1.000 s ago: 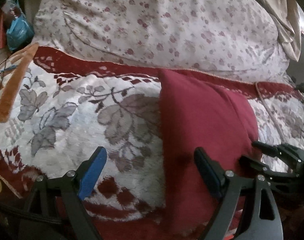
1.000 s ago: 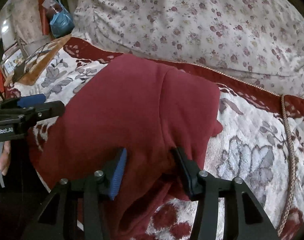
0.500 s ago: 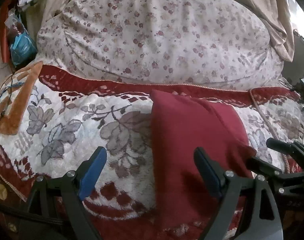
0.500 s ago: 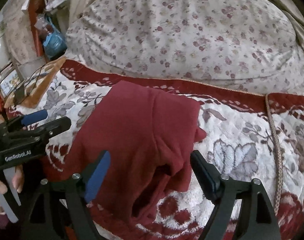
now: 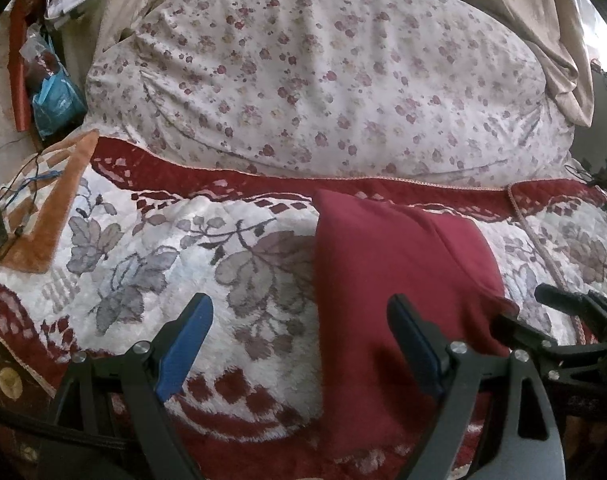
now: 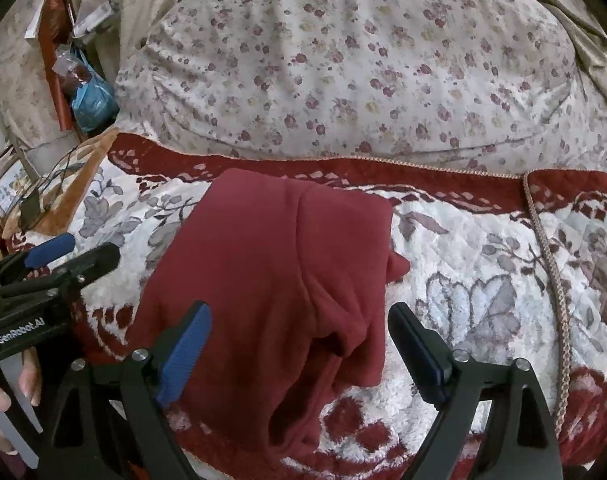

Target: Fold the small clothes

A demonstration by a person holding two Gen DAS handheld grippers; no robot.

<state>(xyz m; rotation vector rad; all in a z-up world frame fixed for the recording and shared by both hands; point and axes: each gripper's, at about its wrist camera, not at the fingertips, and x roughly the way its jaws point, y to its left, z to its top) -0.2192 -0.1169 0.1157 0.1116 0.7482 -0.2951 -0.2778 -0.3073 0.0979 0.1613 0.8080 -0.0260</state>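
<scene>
Dark red garment (image 6: 275, 280), soft knit or fleece, lies folded on the bed's plush blanket (image 6: 463, 320), which is white with grey leaf motifs and a red border. Its far edge sits just short of the blanket's red band. A loose fold bunches at the garment's near right side. Beyond the garment, a large floral-print pillow (image 6: 363, 72) spans the head of the bed. Right of the garment, a braided cord (image 6: 551, 280) runs down the blanket. Left of the garment, an orange-trimmed cloth (image 5: 55, 216) carries thin cables; further left hangs a blue plastic bag (image 6: 91, 100). Beige curtain (image 5: 551, 40) hangs behind the pillow. Left gripper (image 5: 299, 344) fingers spread wide, holding nothing. Right gripper (image 6: 299, 348) fingers likewise wide apart over the garment, gripping nothing.
</scene>
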